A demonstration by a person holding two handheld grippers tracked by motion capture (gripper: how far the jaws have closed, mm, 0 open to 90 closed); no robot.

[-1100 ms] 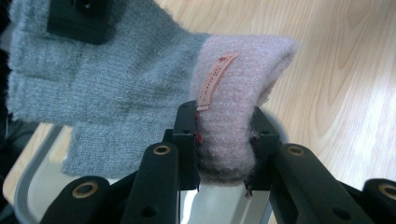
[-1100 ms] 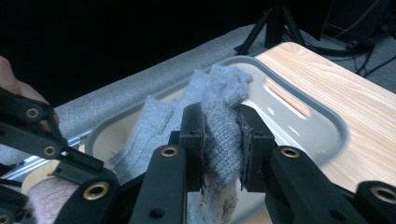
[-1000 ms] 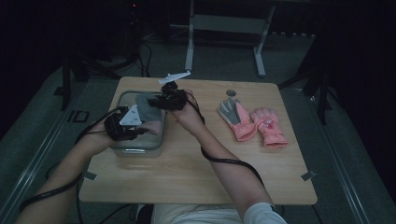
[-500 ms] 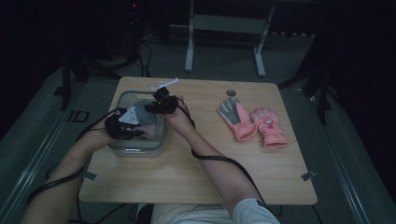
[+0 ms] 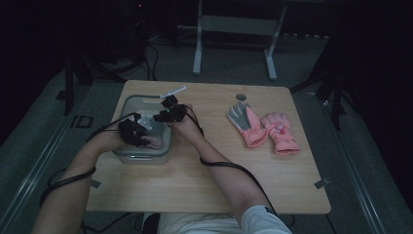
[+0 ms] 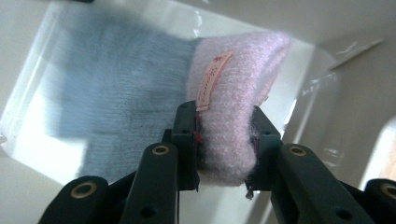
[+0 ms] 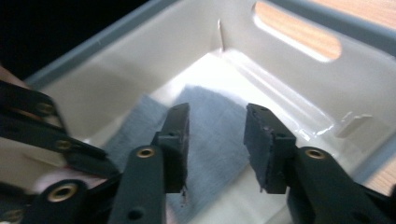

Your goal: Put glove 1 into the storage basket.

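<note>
the left gripper [image 6: 226,149] is clamped on the pink cuff [image 6: 238,102] of a knitted glove whose grey part [image 6: 116,88] lies ahead of its jaws on the bin [image 5: 127,105] floor. the right gripper [image 7: 217,140] has just been opening, its jaws apart with nothing pinched, grey knit showing beneath the gap.

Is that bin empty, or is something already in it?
Not empty. A grey knit cloth lies flat on the bin floor, and the left gripper holds a pink knit piece inside it.
</note>
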